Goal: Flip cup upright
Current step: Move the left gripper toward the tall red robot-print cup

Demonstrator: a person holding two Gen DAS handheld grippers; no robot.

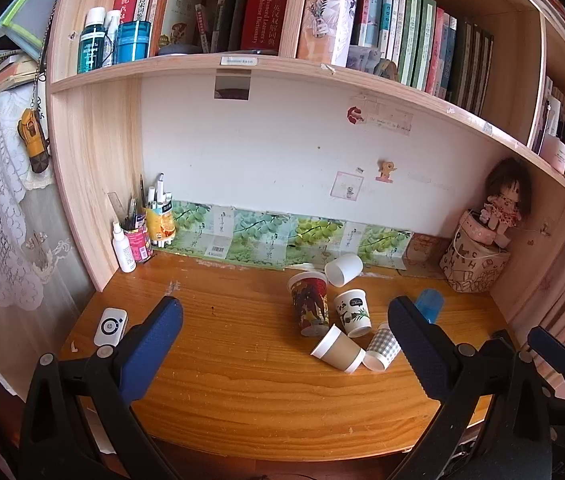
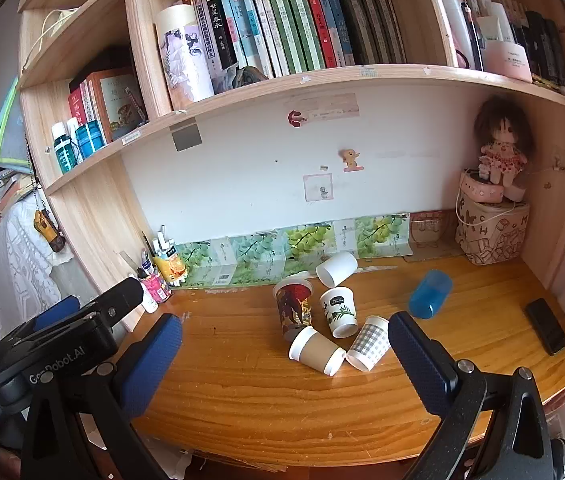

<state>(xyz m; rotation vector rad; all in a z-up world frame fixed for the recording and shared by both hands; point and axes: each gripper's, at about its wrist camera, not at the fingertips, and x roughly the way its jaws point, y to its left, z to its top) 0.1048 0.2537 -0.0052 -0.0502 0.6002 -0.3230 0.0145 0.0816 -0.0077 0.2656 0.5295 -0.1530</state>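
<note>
Six cups lie toppled mid-frame on the glossy wooden desk [image 2: 242, 392]: five paper, one translucent blue plastic cup [image 2: 430, 294]. Left gripper [image 1: 284, 344] and right gripper [image 2: 284, 350] both gape, holding nothing. Only the right wrist view shows the black phone [image 2: 546, 326], right edge.

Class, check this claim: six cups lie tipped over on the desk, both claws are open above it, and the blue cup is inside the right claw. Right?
Not quite. The blue cup lies on the desk beyond the right claw, untouched, as the right wrist view shows. The rest holds.
</note>
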